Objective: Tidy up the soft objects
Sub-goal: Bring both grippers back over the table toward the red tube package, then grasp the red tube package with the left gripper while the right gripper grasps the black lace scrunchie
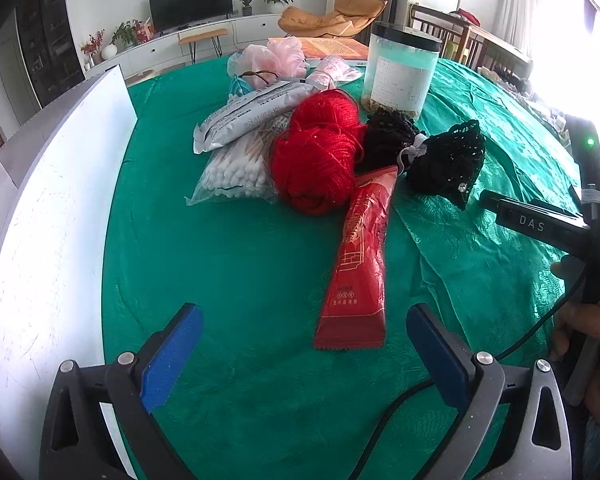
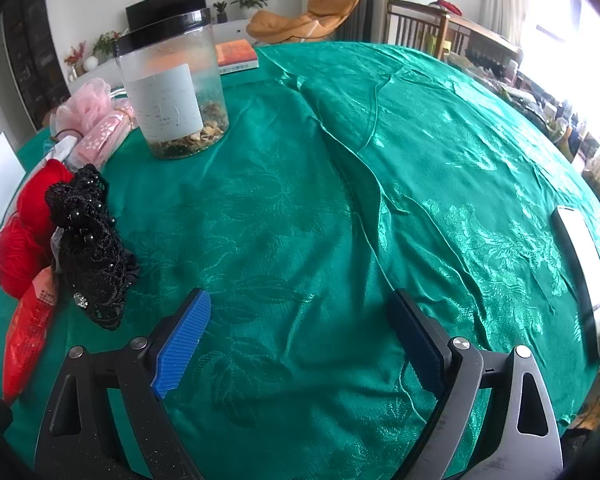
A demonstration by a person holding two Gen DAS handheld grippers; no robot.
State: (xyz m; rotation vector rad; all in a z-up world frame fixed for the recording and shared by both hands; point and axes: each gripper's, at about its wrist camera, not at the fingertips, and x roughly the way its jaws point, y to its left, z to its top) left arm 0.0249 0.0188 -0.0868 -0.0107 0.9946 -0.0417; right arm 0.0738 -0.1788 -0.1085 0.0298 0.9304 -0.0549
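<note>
Yarn, red, sits frame centre w/ black lace bundle touching its right. Left gripper spread wide, empty; right gripper likewise. Approach low, pinch yarn mid-ball, avoid red packet.

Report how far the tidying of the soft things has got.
Nothing looks sorted yet: red yarn, black lace, cotton swabs and red packet lie piled on the green cloth. Nothing in hand: left tool and right tool are open. Everything remains.
</note>
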